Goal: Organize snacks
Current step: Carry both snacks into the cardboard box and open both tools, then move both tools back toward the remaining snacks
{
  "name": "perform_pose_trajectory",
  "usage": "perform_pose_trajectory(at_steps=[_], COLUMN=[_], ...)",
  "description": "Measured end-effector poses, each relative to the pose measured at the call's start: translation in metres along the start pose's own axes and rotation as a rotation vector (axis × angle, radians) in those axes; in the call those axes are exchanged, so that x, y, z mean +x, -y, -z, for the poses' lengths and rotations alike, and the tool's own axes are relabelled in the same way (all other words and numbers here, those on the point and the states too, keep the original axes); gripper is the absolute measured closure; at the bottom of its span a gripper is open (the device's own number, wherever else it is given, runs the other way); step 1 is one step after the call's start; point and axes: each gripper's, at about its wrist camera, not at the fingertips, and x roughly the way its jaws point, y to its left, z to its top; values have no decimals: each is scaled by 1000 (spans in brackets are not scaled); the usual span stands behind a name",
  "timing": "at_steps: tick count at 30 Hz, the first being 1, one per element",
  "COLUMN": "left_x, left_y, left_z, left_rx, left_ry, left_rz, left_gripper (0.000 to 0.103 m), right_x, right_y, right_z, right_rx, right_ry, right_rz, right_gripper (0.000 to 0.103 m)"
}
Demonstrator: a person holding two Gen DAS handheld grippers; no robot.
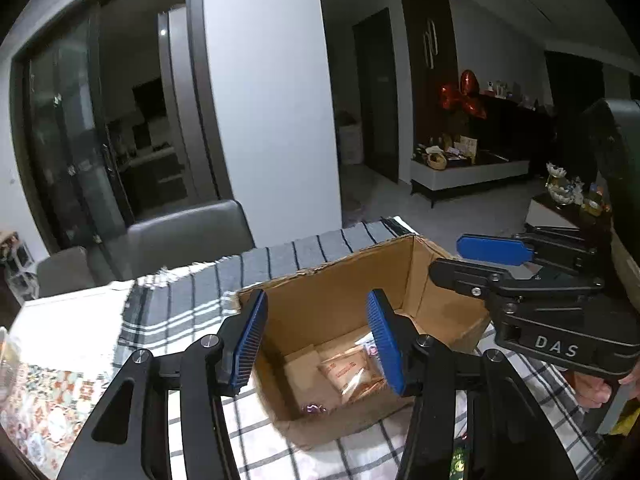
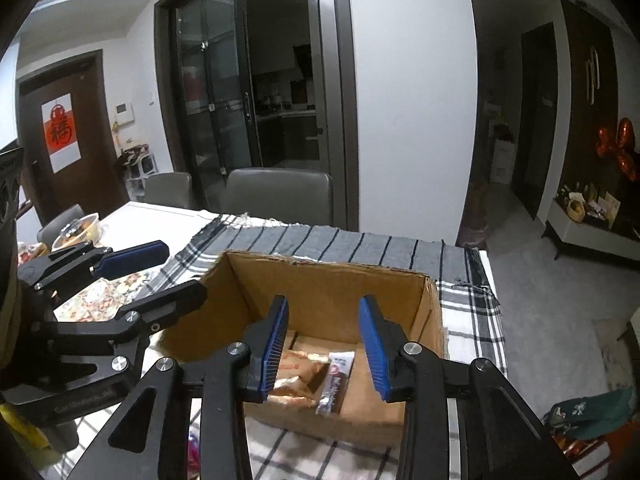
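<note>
Left gripper (image 1: 316, 340): nearest the left wrist camera; blue pads spread apart, nothing between them; it hangs over the near left part of the box (image 1: 352, 280). In the right wrist view the same gripper (image 2: 156, 272) enters from the left edge, its fingers likewise apart and empty, one blue pad above the patterned mat (image 2: 100, 292), the lower black finger at the box's left wall.

Box: open-topped cardboard, standing on a plaid cloth (image 1: 180, 304) over a white table (image 1: 60, 304); two grey chairs (image 2: 276, 196) stand at the table's far side.

Snacks: inside the box, on its floor; an orange packet (image 1: 352, 372) lies against a tan packet (image 1: 304, 376); in the right wrist view an orange packet (image 2: 300, 372) lies left of a dark bar (image 2: 334, 388) with a white end, the two just beside each other.

Right gripper (image 2: 324, 348): blue pads apart and empty, poised above the box's (image 2: 320, 292) open top, over the packets; in the left wrist view it (image 1: 472, 260) reaches in from the right edge over the box's right wall, fingers separated.

A dish (image 2: 78, 232) of food stands on the table at far left.
</note>
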Motion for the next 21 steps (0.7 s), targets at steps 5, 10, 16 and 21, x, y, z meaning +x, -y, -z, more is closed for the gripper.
perform_pose_trajectory(at_steps=[5,10,16,21], left_x=[-33,-64,-91,-112], left_y=[0,1,3,10], left_z=[6,18,32,47], left_rx=[-18,-14,-15,-6], left_ry=[33,49,63,84], left_rz=[-6,-5,-11,-14], left_gripper=[52,52,52,52], right_x=[-27,-56,-79,-92], right_y=[-13,-30,-49,-56], right_z=[9,21,35,49], right_rx=[9,1,-17,-12], right_ry=[24,62,80,81], right_rz=[-1,9,-10,-16], right_gripper=[65,65,65,65])
